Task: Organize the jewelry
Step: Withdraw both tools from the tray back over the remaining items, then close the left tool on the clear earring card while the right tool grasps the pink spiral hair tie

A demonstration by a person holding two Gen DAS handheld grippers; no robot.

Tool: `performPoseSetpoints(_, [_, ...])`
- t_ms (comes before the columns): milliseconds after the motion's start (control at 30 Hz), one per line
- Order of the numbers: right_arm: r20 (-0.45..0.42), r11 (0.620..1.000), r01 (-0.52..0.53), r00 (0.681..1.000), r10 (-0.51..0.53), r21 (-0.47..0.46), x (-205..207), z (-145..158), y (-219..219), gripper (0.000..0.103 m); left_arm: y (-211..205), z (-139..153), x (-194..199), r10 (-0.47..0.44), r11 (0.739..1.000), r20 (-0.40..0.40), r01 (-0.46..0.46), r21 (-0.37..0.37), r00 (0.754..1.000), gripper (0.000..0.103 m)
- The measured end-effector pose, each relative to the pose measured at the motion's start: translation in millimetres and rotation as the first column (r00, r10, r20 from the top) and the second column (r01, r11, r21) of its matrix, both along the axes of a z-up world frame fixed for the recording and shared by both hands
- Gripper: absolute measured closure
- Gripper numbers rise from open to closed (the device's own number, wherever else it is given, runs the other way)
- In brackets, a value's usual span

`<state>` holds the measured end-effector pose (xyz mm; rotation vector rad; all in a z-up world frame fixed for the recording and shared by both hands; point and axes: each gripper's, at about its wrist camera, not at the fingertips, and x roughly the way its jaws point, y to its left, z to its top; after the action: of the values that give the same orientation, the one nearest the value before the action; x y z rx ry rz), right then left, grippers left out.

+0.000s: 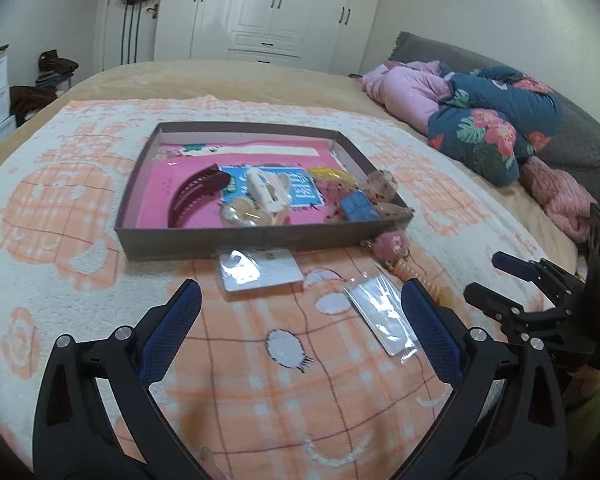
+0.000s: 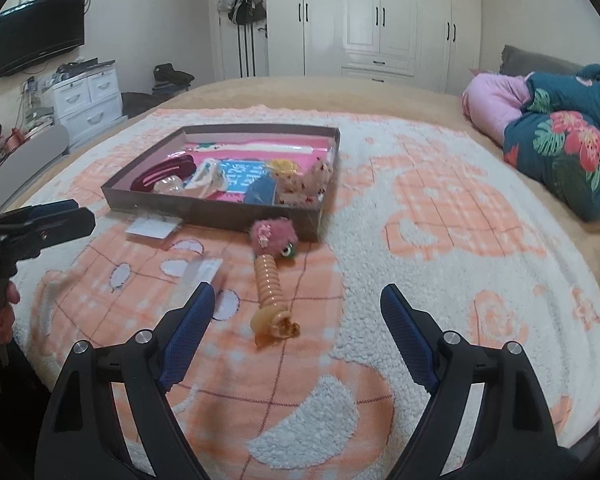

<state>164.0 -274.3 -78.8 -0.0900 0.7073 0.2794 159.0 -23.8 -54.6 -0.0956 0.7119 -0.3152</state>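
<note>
Your left view: the pink pom-pom point(image 1: 392, 244) sits half behind the box point(image 1: 260, 240) corner; the coil clip point(image 1: 436, 290) is mostly hidden by your left gripper's finger point(image 1: 432, 332). Right view: the clear packet point(image 2: 202, 270) is smeared with blur. Card point(image 2: 152, 227) print too small to read. Right gripper point(image 1: 496, 280) cut off at frame edge.

Soft indoor light, fisheye edges, slight blur
</note>
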Motion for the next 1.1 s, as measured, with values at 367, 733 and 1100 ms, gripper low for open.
performPoseSetpoints(367, [-0.069,1.000,-0.030,0.997,0.030,0.003,12,-17,6,0.035,-9,-16,6,-0.015,0.999,-0.030,0.016,0.034,0.999,0.012])
performPoseSetpoints(733, [-0.114,0.999,-0.050,0.992,0.048,-0.018,25,-33,15,0.045,-3,-32,24,0.029,0.998,-0.062,-0.026,0.049,0.998,0.012])
performPoseSetpoints(1100, [-0.142,0.999,-0.047,0.989,0.044,-0.017,33,-40,17,0.053,0,-37,41,0.063,0.997,-0.065,-0.059,0.056,0.996,0.012])
